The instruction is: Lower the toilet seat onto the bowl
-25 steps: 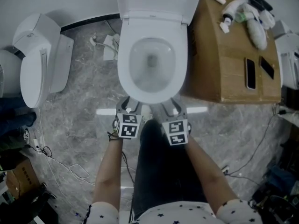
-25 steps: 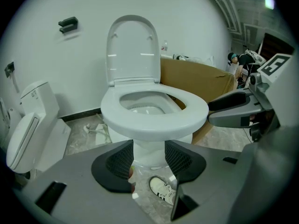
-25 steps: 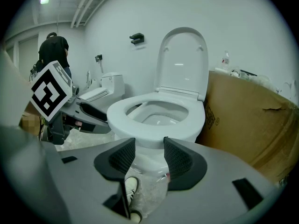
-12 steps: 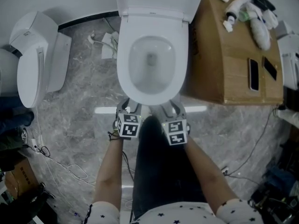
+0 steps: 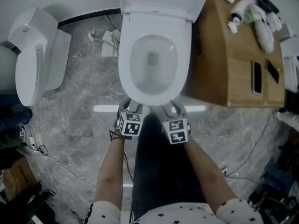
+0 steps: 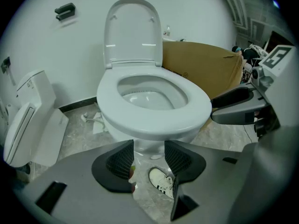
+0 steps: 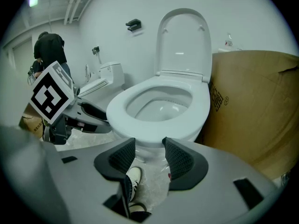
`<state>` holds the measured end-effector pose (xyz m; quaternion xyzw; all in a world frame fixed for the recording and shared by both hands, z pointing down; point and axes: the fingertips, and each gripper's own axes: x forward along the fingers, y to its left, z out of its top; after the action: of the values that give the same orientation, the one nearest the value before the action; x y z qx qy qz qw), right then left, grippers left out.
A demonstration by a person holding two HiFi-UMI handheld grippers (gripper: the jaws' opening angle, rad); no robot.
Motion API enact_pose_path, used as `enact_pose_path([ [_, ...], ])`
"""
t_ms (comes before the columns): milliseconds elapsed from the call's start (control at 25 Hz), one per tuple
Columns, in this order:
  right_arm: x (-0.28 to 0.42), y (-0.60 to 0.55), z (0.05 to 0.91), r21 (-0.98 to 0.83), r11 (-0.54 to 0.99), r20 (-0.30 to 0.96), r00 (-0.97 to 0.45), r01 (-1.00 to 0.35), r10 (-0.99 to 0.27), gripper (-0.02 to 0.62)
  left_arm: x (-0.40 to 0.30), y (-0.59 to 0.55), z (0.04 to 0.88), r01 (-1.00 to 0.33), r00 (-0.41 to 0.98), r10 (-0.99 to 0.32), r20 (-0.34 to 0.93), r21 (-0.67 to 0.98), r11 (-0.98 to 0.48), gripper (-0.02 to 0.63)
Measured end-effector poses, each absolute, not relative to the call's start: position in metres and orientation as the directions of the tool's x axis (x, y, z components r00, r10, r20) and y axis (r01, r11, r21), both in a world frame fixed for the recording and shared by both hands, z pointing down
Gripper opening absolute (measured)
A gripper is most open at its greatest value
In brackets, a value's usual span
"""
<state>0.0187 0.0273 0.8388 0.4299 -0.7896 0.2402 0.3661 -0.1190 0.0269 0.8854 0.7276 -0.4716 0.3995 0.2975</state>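
We see a white toilet seat (image 5: 154, 96), a grey marbled floor (image 5: 74, 120), a brown cardboard box (image 5: 219, 55), a white shoe (image 6: 162, 181) with black stripes and a white shirt (image 5: 187, 213) dotted with dark stars

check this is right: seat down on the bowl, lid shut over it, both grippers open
The lid is not shut: it stands upright, as the left gripper view shows. The seat is down on the bowl, and the left gripper and right gripper are both open.

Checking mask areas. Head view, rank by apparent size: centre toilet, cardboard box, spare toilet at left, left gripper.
1. Cardboard box and centre toilet: about equal, not ranked.
2. Spare toilet.
3. Left gripper, though nearest the camera.
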Motion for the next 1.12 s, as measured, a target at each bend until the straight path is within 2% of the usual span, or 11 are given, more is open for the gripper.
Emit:
enact_pose_path([
  [720,0.02,0.029,0.859,-0.078,0.486,0.813,-0.337,-0.87,-0.475,0.193,-0.118,0.031,0.904,-0.924,0.228,-0.394,0.891,0.07,-0.376,0.209],
  [1120,0.018,0.025,0.851,-0.121,0.47,0.849,-0.336,-0.874,-0.407,0.192,-0.118,0.036,0.893,-0.932,0.233,-0.354,0.906,0.104,-0.348,0.21],
])
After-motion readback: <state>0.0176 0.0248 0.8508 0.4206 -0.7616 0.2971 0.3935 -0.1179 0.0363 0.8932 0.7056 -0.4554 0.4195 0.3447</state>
